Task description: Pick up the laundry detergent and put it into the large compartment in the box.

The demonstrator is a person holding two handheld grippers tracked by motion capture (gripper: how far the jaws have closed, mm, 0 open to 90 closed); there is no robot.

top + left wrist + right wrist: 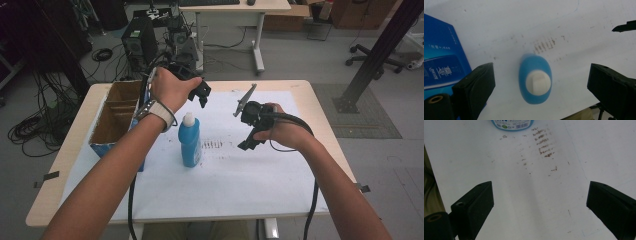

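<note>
Two pairs of black tongs hang above the table, one in each hand. The left tongs (541, 85) point straight down with their blocky, matte jaws wide apart, and the blue bottle (535, 78) stands upright between and below them, touched by neither. From above the bottle reads as a smooth oval of blue plastic with a squarish white cap (538, 82) in its middle. It stands near the middle of the table, closer to the left edge than the right.

The right tongs (540, 205) also stand apart, holding nothing, over bare white paper (529, 195) toward the table's right side. The paper is flat and scuffed with rows of short brown marks (544, 143) just beside the bottle's base. An open cardboard box (117, 117) with blue printed sides sits along the left edge, just beside the bottle.
</note>
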